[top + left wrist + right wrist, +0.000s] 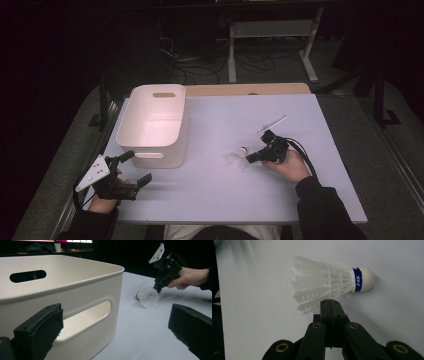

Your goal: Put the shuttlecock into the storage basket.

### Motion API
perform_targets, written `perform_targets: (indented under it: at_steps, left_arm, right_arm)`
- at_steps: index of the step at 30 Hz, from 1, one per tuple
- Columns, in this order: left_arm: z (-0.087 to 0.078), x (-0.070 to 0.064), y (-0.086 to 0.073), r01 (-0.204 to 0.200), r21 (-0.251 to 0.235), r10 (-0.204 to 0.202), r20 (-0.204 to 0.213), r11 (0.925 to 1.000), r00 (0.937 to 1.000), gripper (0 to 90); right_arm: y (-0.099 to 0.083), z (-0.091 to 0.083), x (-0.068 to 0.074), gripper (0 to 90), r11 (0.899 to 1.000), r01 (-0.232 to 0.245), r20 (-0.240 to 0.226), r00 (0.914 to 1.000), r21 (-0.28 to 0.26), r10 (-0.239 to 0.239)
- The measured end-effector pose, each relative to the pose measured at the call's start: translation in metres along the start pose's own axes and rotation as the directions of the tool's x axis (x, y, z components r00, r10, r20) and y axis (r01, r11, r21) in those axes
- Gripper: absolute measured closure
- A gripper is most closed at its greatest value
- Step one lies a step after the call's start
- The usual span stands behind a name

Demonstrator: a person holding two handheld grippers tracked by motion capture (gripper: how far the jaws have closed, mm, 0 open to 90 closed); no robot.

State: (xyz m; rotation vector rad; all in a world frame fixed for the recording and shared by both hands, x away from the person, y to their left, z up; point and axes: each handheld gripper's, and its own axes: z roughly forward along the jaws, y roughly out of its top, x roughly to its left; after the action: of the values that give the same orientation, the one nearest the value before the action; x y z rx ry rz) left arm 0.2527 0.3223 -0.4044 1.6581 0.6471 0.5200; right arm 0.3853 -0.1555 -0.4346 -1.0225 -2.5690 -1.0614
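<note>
While shuttlecock [329,287] lies on its side on desk [215,195], right tool [330,300] is shut, tips touching feathers w/o gripping. Left tool [134,169] open by bin [172,150]. Pick and drop both left.

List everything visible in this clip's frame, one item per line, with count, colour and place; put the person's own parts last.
shuttlecock: one, white feathers with a white cork and blue band, lying on its side on the table right of centre
bin: one, white, with handle slots, at the table's left rear
table: one, pale top, a wooden strip at its far edge
frame and cables: grey legs and dark cables on the floor behind the table
left gripper: one, black, jaws open, near the bin's front
right gripper: one, black, jaws closed together, tip at the shuttlecock's feathers
hands: two, dark sleeves, at the near edge
</note>
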Motion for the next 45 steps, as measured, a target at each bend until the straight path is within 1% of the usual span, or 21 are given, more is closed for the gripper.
perform_targets:
  at_steps: [9, 12, 13, 16, 21, 23, 35, 40, 43, 45]
  left_arm:
    - [0.0, 0.0, 0.0, 0.0, 0.0, 0.0, 0.0, 1.0, 1.0, 0.0]
    - [0.0, 0.0, 0.0, -0.002, 0.001, 0.002, -0.001, 1.0, 1.0, 0.0]
    - [0.0, 0.0, 0.0, -0.002, 0.001, 0.002, 0.0, 1.0, 1.0, 0.0]
    - [0.0, 0.0, 0.0, -0.002, 0.0, 0.002, 0.0, 1.0, 1.0, 0.0]
    - [0.0, 0.0, 0.0, 0.0, 0.0, 0.0, 0.001, 1.0, 1.0, 0.0]
    - [0.0, 0.0, 0.0, -0.002, 0.0, 0.002, 0.001, 1.0, 1.0, 0.0]
    - [0.0, 0.0, 0.0, -0.001, -0.001, 0.001, 0.001, 1.0, 1.0, 0.0]
    - [0.0, 0.0, 0.0, 0.0, -0.001, 0.0, 0.002, 1.0, 1.0, 0.0]
    - [0.0, 0.0, 0.0, 0.0, -0.001, 0.0, 0.002, 1.0, 1.0, 0.0]
    - [0.0, 0.0, 0.0, 0.002, -0.002, -0.002, 0.002, 1.0, 1.0, 0.0]
  right_arm:
    - [0.004, 0.005, 0.001, 88.9, 1.0, 0.007, 0.0, 1.0, 0.002, -0.007]
    - [0.008, 0.007, 0.002, 88.9, 1.0, 0.016, -0.002, 0.9999, 0.0, -0.016]
    - [0.013, 0.011, 0.004, 88.9, 1.0, 0.02, -0.004, 0.9998, 0.006, -0.02]
    - [0.015, 0.014, 0.005, 88.9, 1.0, 0.029, -0.005, 0.9996, 0.003, -0.029]
    - [0.018, 0.017, 0.007, 89.0, 1.0, 0.029, -0.006, 0.9996, 0.006, -0.029]
    - [0.023, 0.02, 0.008, 88.9, 0.999, 0.036, -0.007, 0.9993, 0.001, -0.036]
    - [0.033, 0.029, 0.007, 88.9, 0.999, 0.041, 0.004, 0.9991, -0.004, -0.041]
    - [0.041, 0.036, 0.005, 88.9, 0.999, 0.04, 0.009, 0.9991, -0.009, -0.04]
    - [0.043, 0.039, 0.005, 88.9, 0.999, 0.046, 0.014, 0.9988, -0.007, -0.046]
    - [0.045, 0.042, 0.003, 88.9, 0.999, 0.042, 0.018, 0.999, -0.011, -0.042]
